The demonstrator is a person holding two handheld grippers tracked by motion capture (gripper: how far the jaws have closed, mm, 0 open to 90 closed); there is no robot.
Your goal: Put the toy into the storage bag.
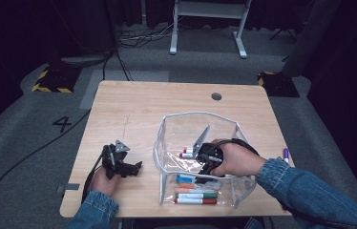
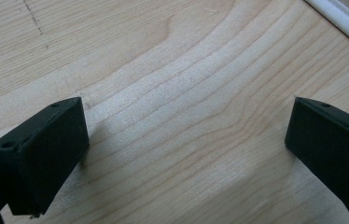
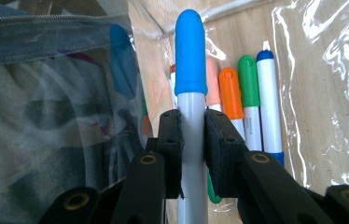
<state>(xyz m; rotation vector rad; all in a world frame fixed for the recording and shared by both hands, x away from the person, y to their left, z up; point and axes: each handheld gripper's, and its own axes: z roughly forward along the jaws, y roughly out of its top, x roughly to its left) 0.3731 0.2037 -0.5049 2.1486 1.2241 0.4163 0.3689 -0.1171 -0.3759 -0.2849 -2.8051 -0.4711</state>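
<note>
i had the right gripper (image 3: 192, 154) clamped on the blue-capped marker (image 3: 191, 60), its long axis pointing into the clear pouch (image 1: 167, 164) toward the markers inside it (image 1: 195, 198), left gripper (image 2: 186, 154) wide open, empty.

— High view: set above the near edge, facing forward and down, far enough to take in the whole table (image 1: 133, 109) and the floor beyond.

— Left gripper view?

— Riding low, aimed along black jaws at bare wood from very near; white strip at top right probably the bag (image 2: 338, 18) rim.

— Right gripper view?

— Down inside the bag (image 3: 312, 56), close on a blue marker (image 3: 190, 70).

— Shared: bag (image 1: 167, 143) and wood.
</note>
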